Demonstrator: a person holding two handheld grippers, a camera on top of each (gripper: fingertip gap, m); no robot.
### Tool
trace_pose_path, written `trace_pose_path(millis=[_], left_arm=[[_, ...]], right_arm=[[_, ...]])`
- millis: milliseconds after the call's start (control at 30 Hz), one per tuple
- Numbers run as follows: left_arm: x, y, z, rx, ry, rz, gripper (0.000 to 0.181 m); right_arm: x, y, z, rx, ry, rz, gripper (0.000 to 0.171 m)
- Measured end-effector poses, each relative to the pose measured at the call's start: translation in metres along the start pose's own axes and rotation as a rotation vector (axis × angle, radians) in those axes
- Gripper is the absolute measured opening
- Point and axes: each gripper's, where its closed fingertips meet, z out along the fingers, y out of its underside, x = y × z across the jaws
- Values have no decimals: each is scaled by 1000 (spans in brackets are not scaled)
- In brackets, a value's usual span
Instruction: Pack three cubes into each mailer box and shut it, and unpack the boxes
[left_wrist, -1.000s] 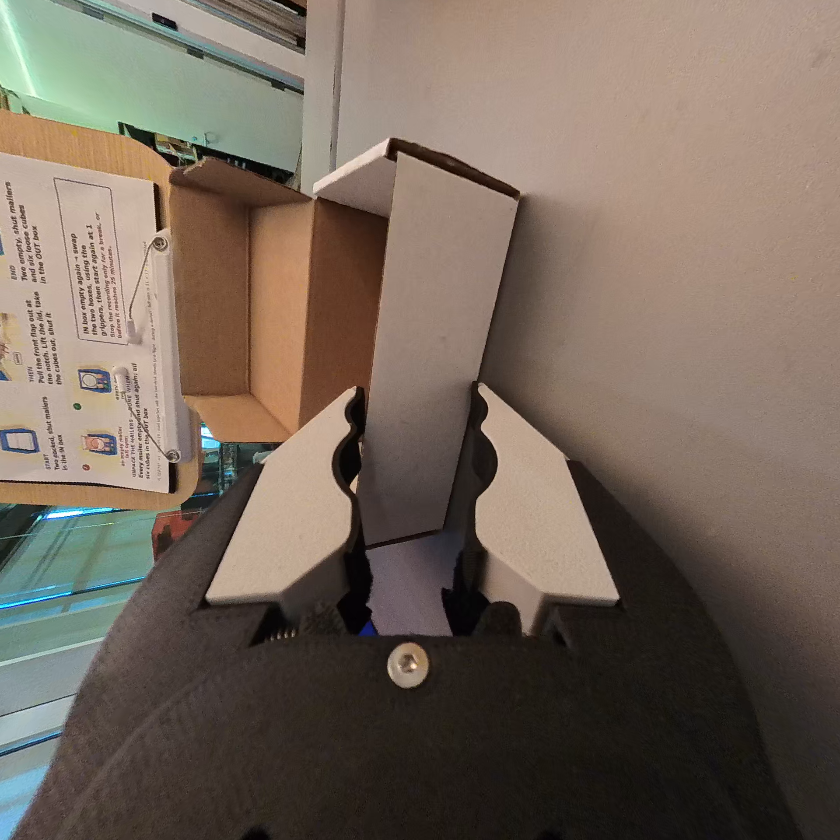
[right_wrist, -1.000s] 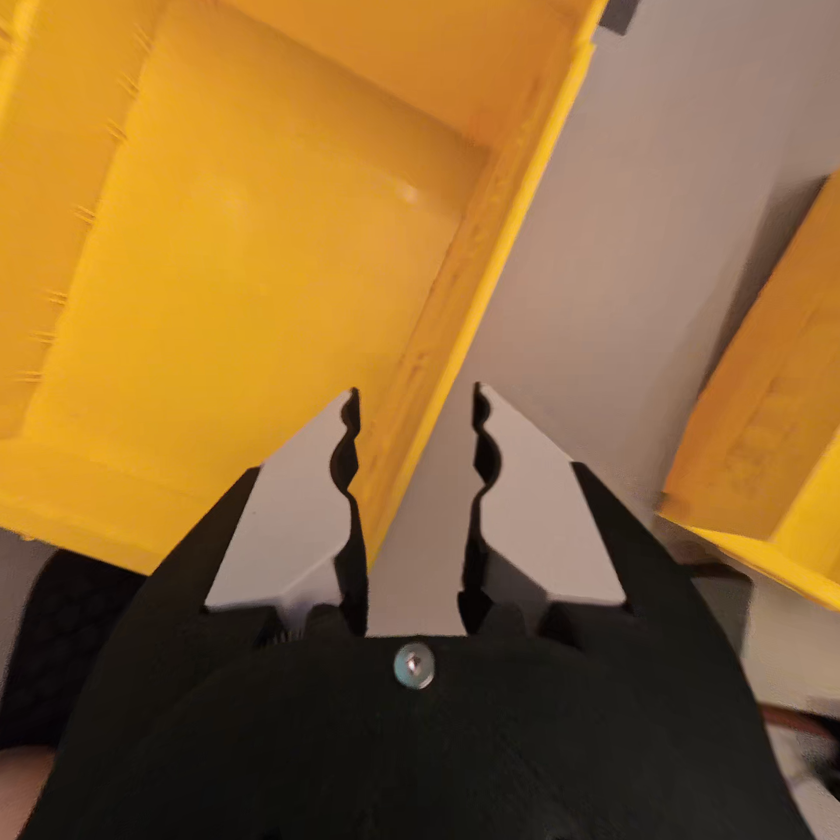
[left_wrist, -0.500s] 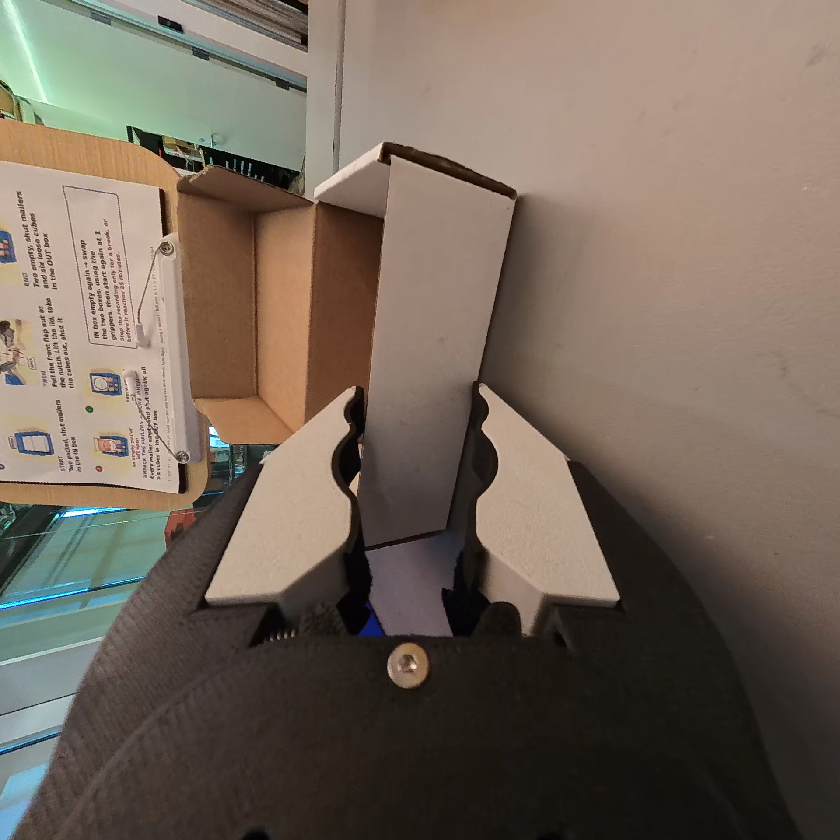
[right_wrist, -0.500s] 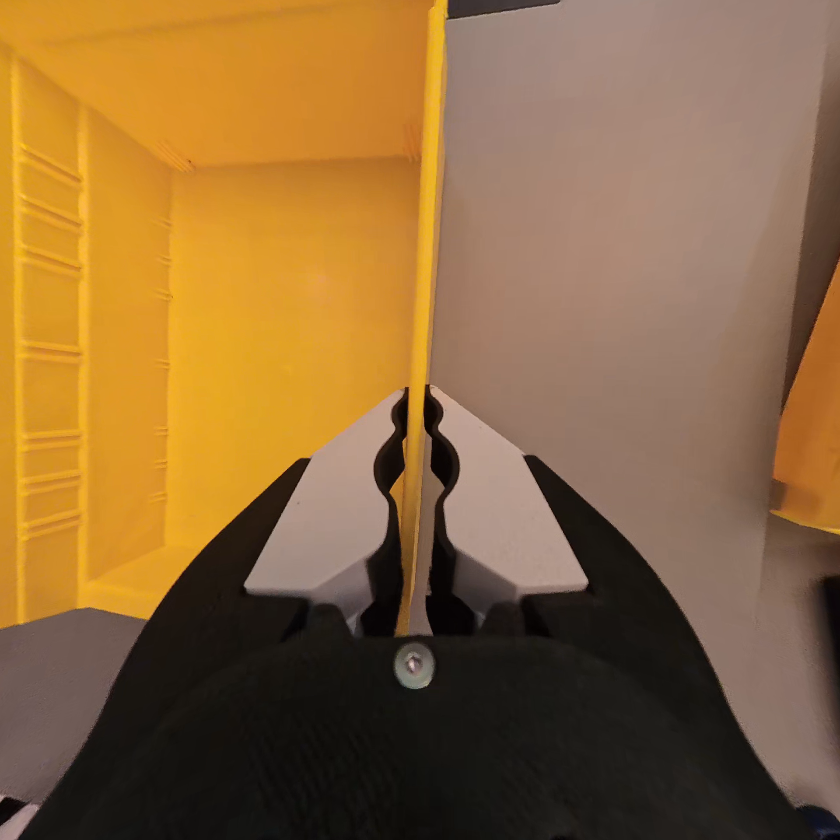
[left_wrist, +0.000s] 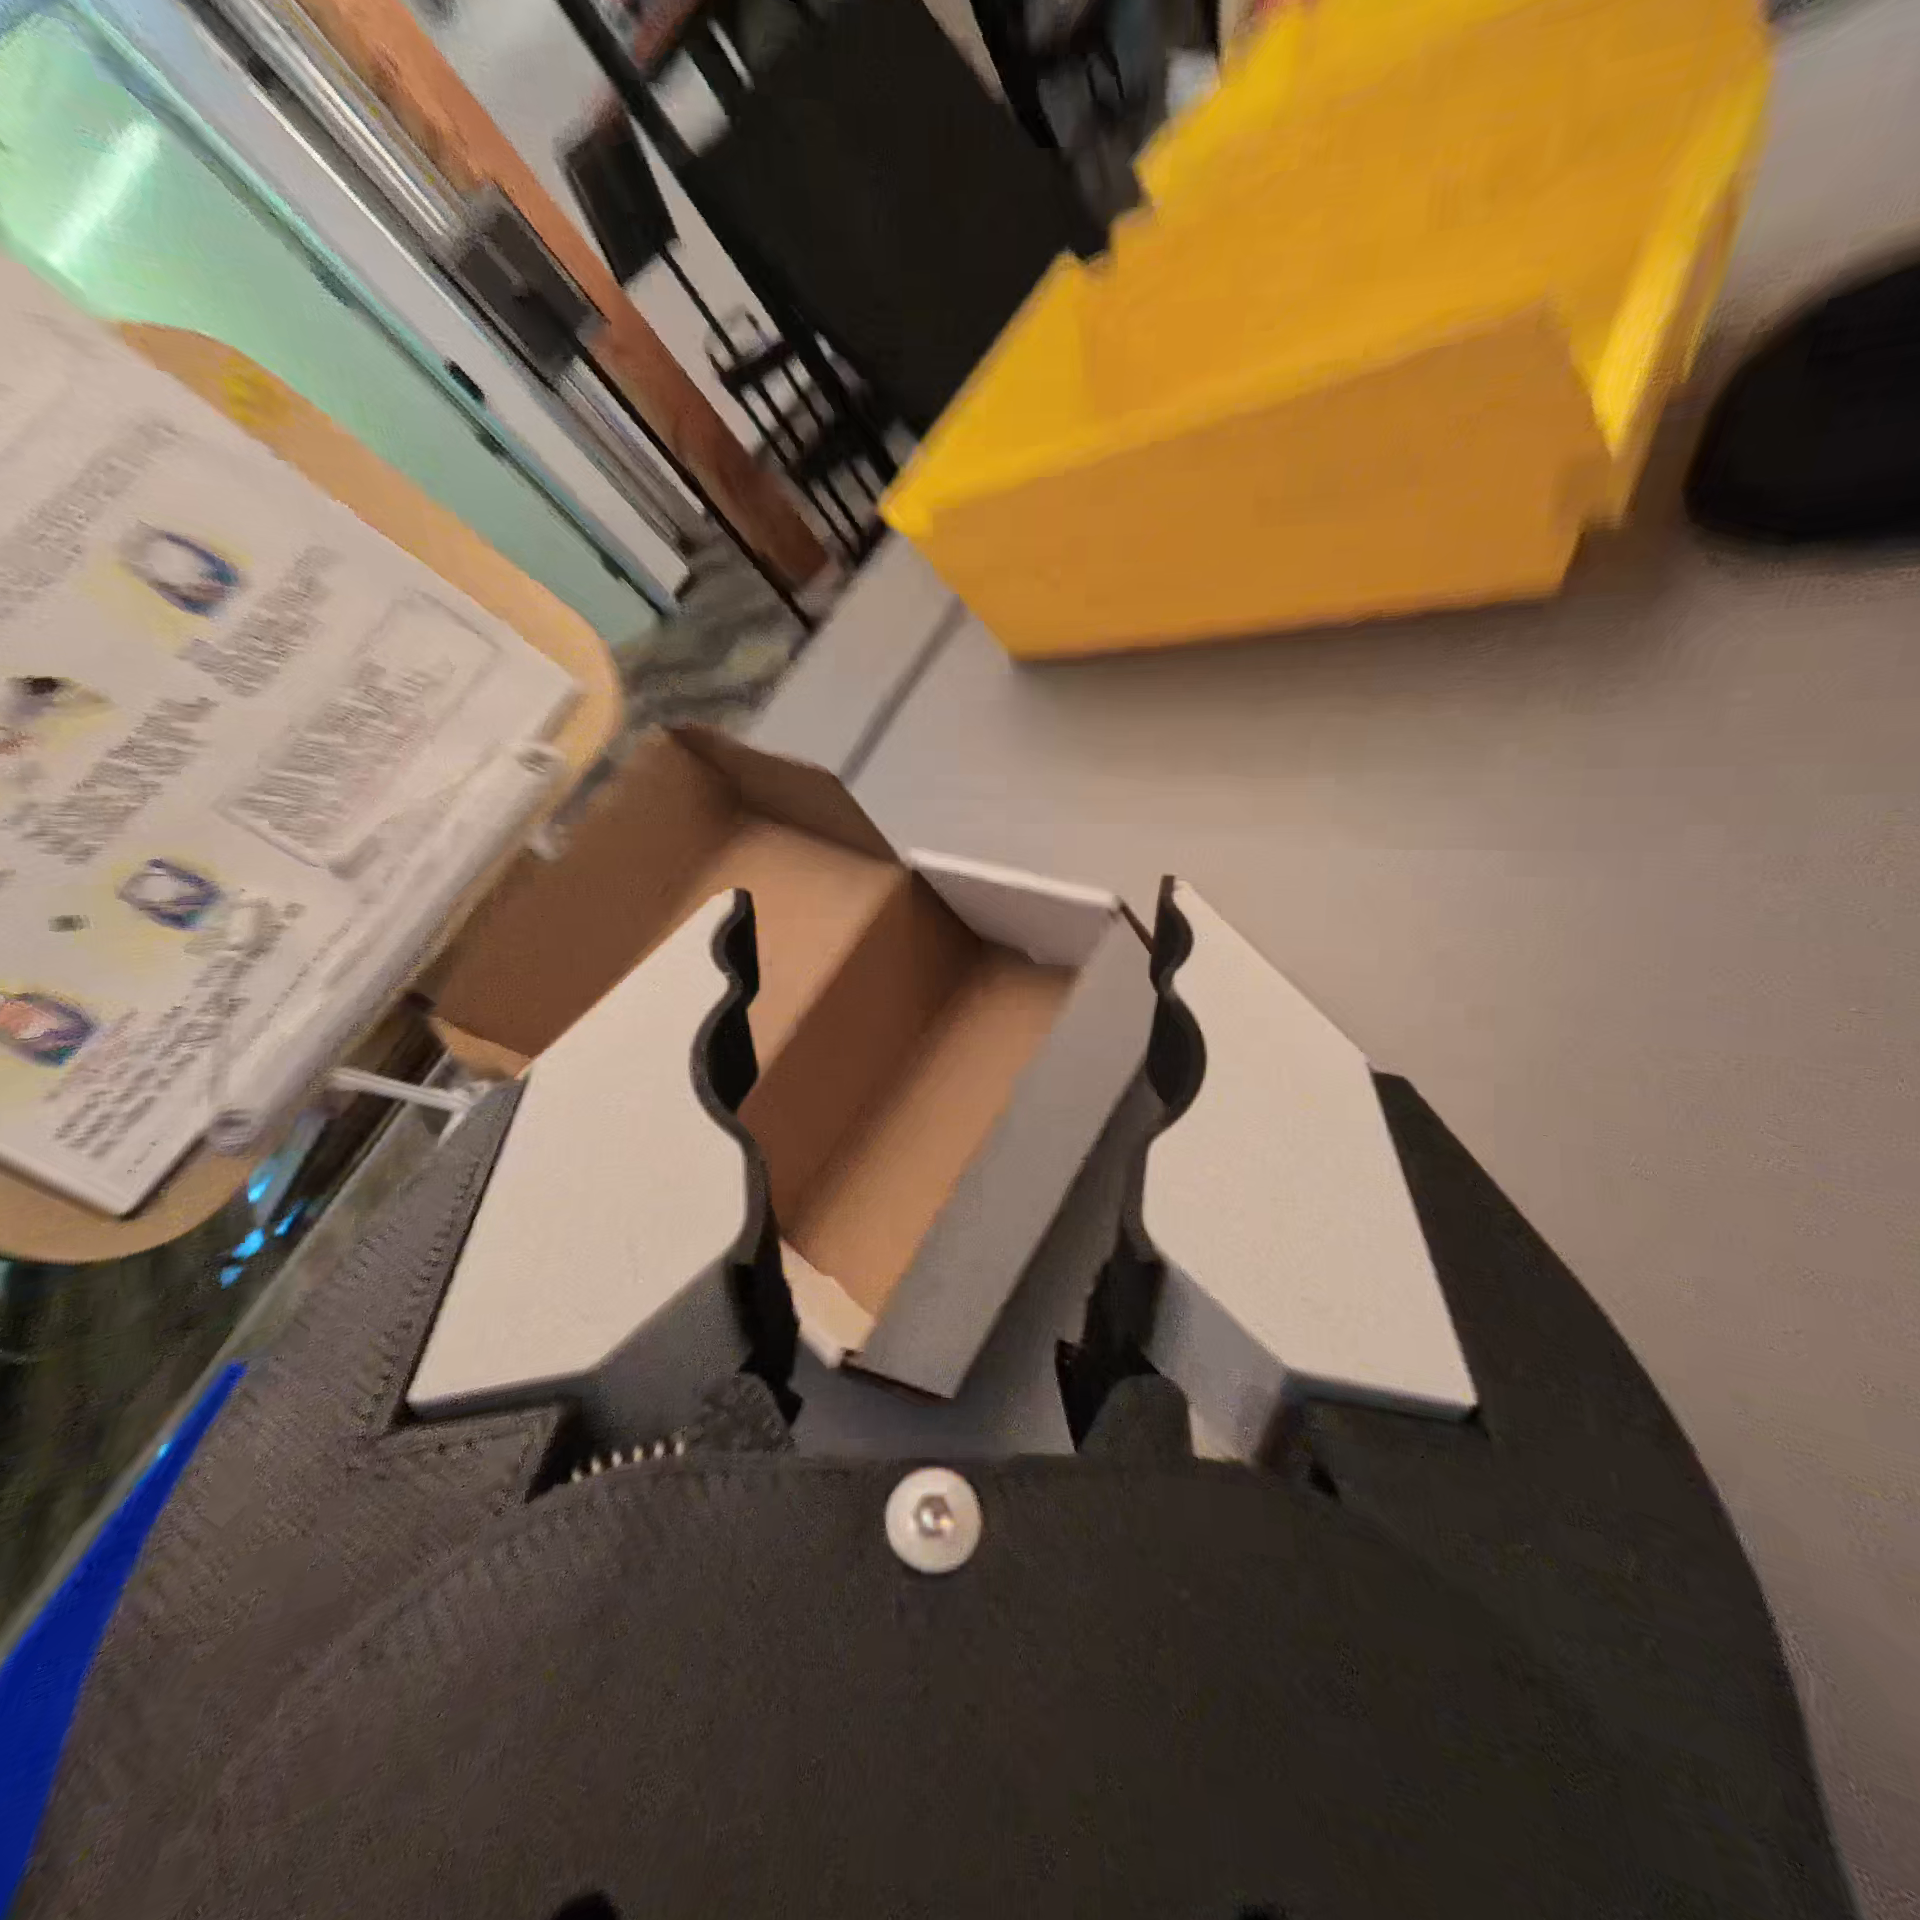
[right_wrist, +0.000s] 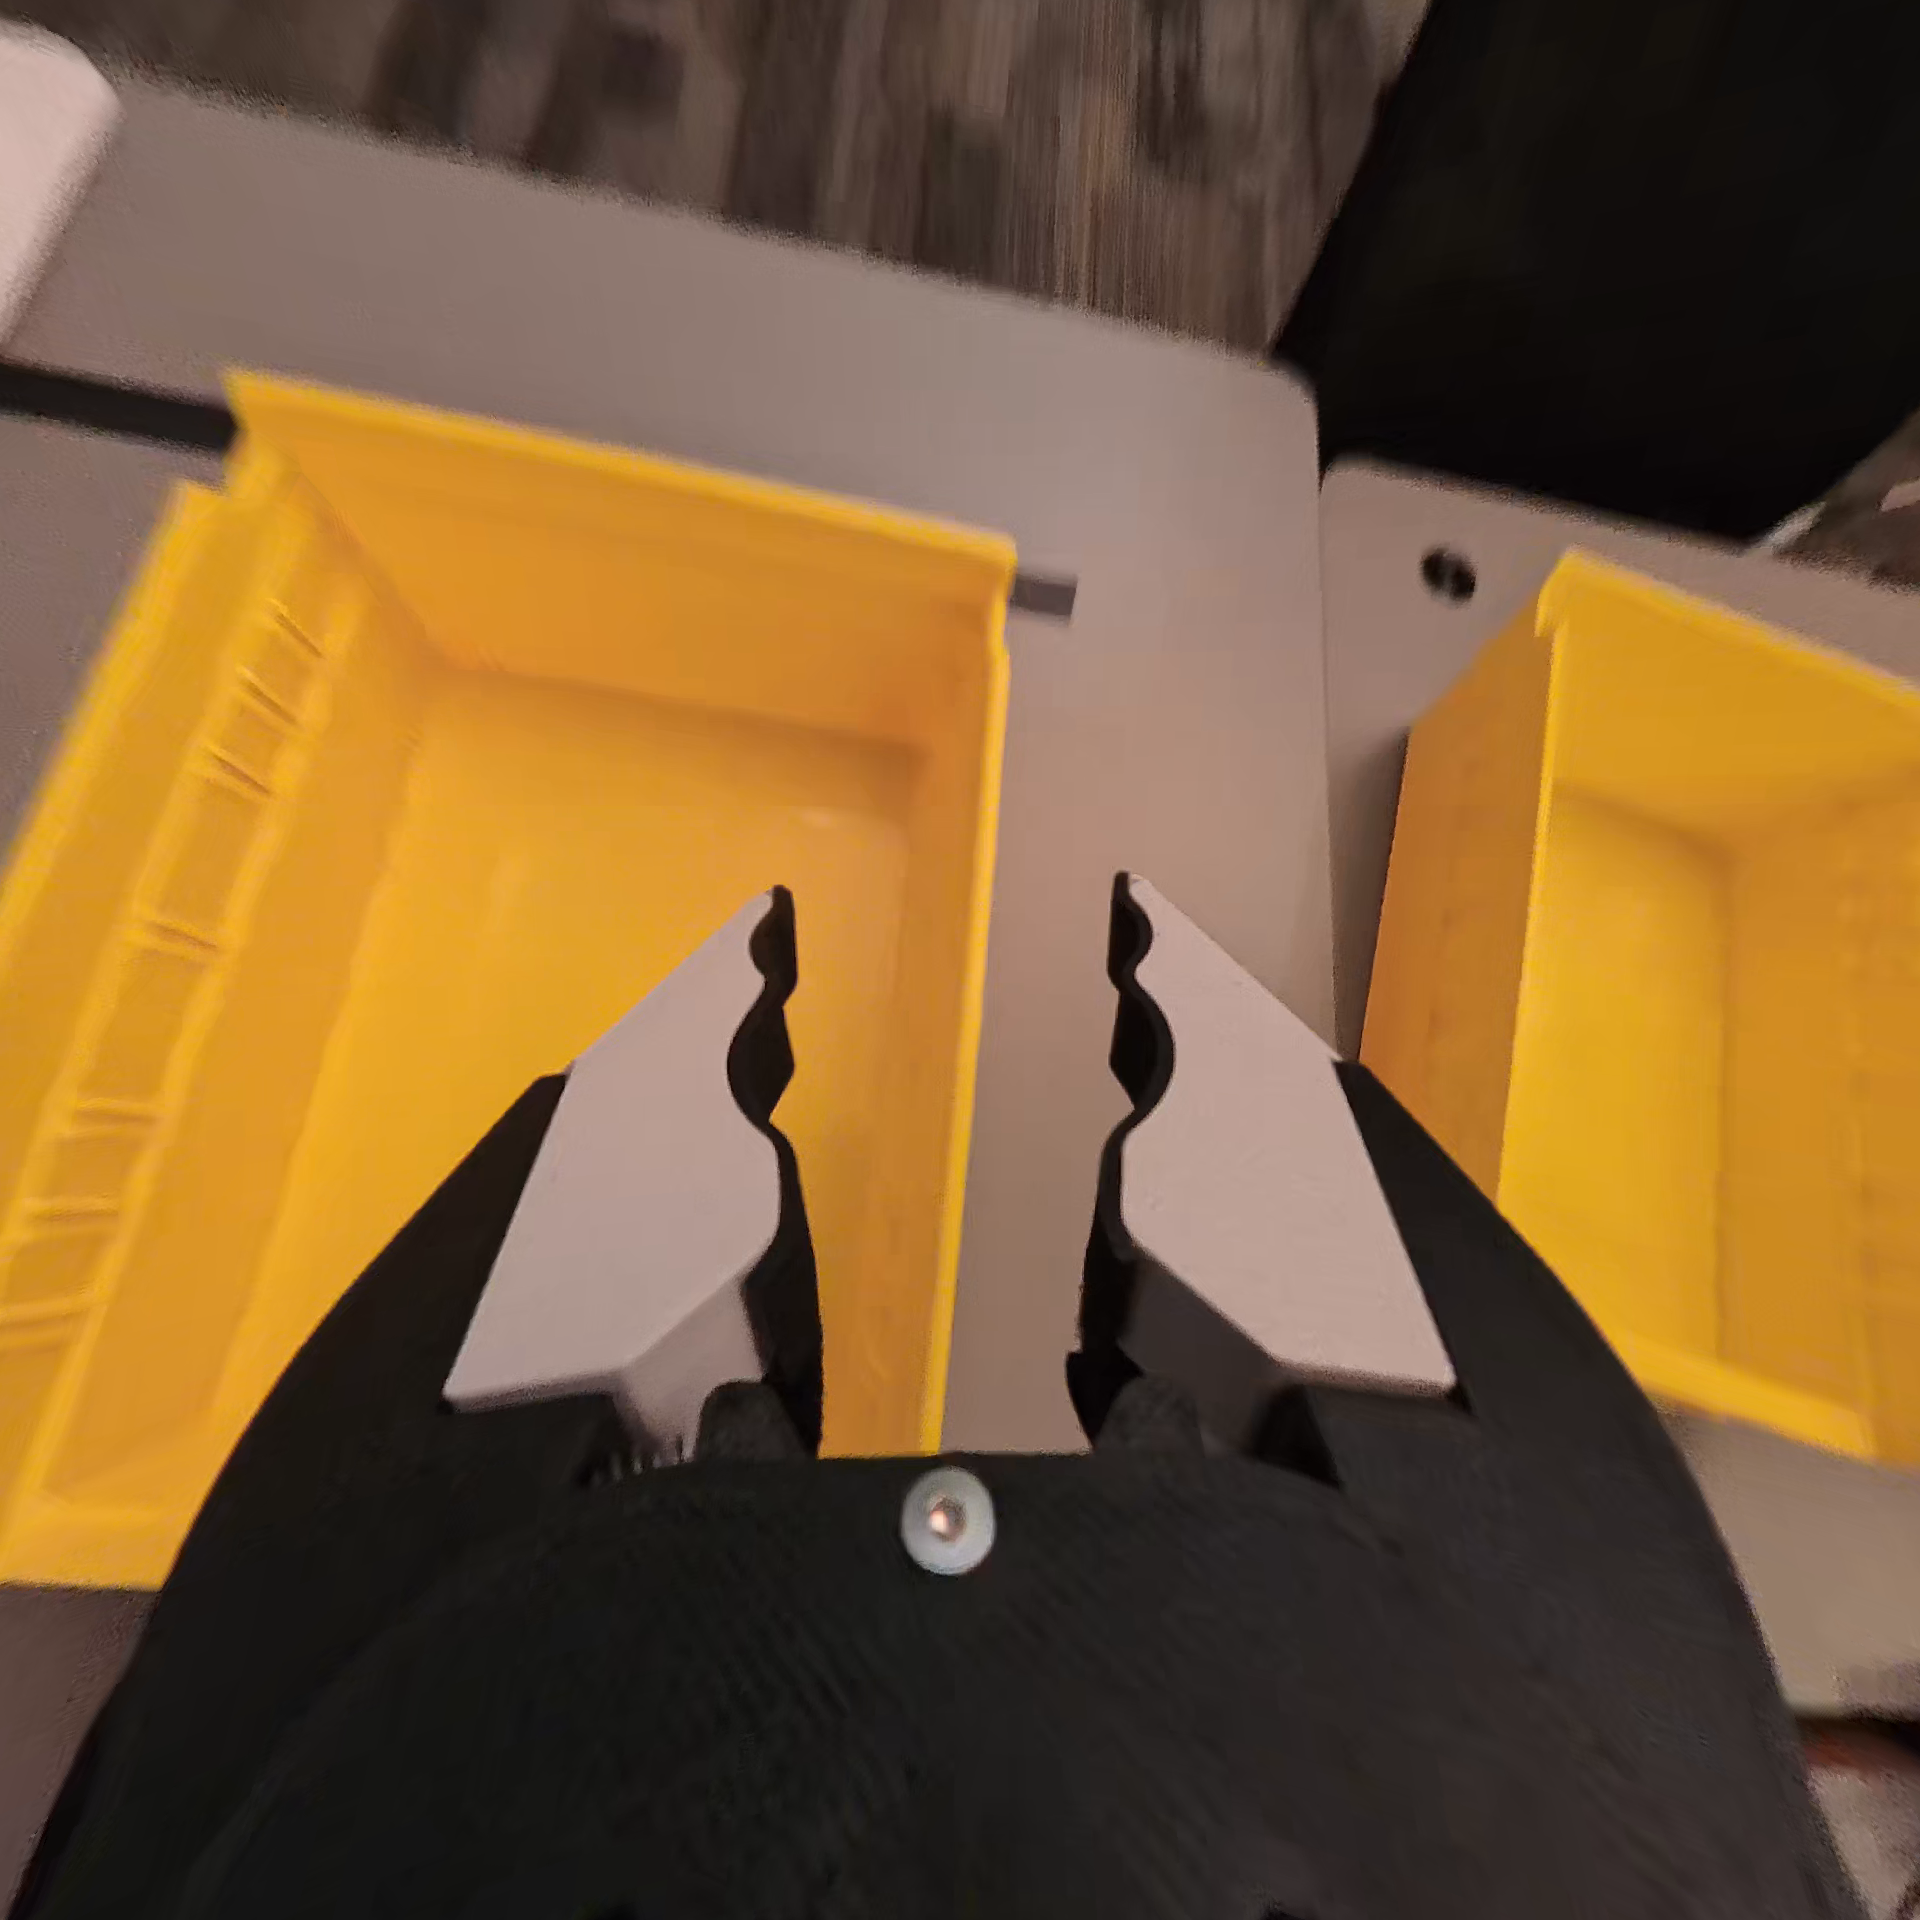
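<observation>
An open, empty white-and-brown cardboard mailer box (left_wrist: 914, 1091) is framed by the left gripper's (left_wrist: 951, 914) spread jaws, while the right gripper's (right_wrist: 945, 894) jaws are spread above a yellow plastic bin (right_wrist: 623, 582) on the grey desk (right_wrist: 1143, 727).

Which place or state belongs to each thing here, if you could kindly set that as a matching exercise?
Things:
1. white cardboard mailer box
2. left-hand yellow plastic bin
3. printed paper sheet
4. right tongs

Places or states:
A. jaws apart, gripping nothing
B. mounted on a brown board
C. brown inside, between the open left tongs
D. empty, beneath the right tongs

Pairs: 1-C, 2-D, 3-B, 4-A.
</observation>
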Motion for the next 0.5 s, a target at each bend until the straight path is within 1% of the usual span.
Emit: trace_pose_path(millis=[33, 100, 167, 200, 233, 267, 333, 400, 433, 467, 500], left_arm=[[-18, -17, -15, 55, -23, -52, 75], [-62, -43, -49, 147, -76, -145, 73], [-111, -58, -85, 197, -140, -182, 72], [-135, -59, -100, 194, -183, -174, 71], [-156, -58, -112, 168, -209, -156, 70], [-171, -53, -121, 116, -205, -137, 69], [-193, -25, -133, -72, -188, -129, 73], [-211, 20, -146, -292, -231, -175, 72], [-217, 39, -150, -343, -267, -212, 72], [-221, 51, -152, -333, -301, -248, 72], [-223, 61, -152, -298, -316, -268, 64]], right_arm=[[-5, -15, -9, 71, -4, -10, 61], [-12, -45, -27, 216, 1, -32, 62], [-22, -71, -46, 352, -7, -43, 68], [-29, -81, -54, 412, -26, -51, 73], [-38, -90, -62, 463, -58, -65, 82], [-46, -98, -68, 514, -82, -70, 89], [-55, -111, -75, 589, -103, -69, 93], [-60, -117, -78, 627, -103, -80, 93], [-63, -118, -77, 630, -106, -94, 92], [-67, -118, -77, 626, -109, -117, 87], [-72, -117, -77, 625, -118, -152, 73]])
